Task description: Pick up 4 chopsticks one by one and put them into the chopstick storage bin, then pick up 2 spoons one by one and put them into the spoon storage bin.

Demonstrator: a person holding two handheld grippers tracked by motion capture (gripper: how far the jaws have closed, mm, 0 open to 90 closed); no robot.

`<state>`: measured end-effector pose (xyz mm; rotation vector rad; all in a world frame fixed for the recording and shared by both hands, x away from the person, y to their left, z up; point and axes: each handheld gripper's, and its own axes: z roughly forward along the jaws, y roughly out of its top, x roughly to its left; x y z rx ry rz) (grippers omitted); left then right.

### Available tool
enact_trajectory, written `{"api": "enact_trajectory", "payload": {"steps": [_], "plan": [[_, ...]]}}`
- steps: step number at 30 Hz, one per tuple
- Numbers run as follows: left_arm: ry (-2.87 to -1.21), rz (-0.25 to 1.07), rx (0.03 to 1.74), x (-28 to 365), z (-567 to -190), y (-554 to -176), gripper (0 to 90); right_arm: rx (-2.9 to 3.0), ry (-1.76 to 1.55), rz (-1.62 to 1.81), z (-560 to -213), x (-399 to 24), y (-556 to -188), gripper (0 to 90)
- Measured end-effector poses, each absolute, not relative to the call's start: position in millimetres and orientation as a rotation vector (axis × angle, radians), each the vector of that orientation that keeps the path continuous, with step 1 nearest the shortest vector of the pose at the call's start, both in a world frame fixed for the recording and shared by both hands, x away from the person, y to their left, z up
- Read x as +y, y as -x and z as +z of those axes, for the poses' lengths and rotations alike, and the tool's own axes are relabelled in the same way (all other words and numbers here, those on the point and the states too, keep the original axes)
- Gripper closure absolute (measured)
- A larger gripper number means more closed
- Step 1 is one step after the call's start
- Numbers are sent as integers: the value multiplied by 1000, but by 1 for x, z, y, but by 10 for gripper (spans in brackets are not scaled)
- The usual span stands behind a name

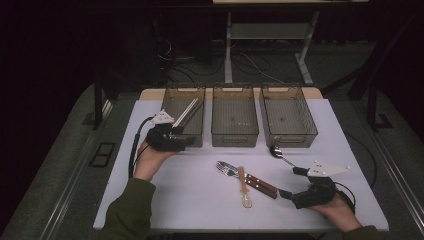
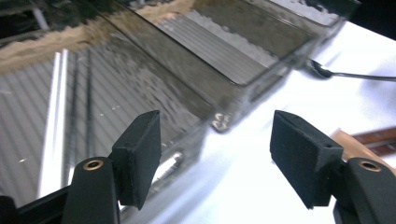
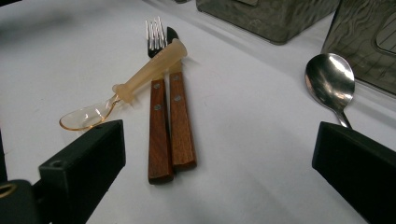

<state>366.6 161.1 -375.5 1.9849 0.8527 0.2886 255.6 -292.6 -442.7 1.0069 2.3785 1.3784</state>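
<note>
Left gripper view: chopsticks binned beyond left claw.

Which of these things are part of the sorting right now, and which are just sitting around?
In the job:
- left gripper, open by the left bin
- chopsticks in that bin
- metal spoon
- fork
- knife
- plastic spoon
- right gripper, open
- middle bin
- right bin

Lying about:
- cables on the floor
- table legs behind

An olive-green sleeve is worn, and each black gripper with brass-ringed screw holes is topped by a grey three-cornered plate.
</note>
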Motion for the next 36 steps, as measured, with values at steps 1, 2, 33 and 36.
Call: {"api": "enact_trajectory", "payload": {"steps": [1,2,33,36], "plan": [[-1978,281,849,161,-376,-363,316,2378,-1006,1379,-443,-293,-256,25],[-1973,276,845,161,-376,-360,315,2376,-1008,1380,-443,-293,-256,25],[-1990,236,720,156,-422,-277,116,2394,-985,1379,-442,-290,-256,25],[-1989,230,718,156,-426,-273,70,2392,-991,1384,-441,-291,-256,25]]}}
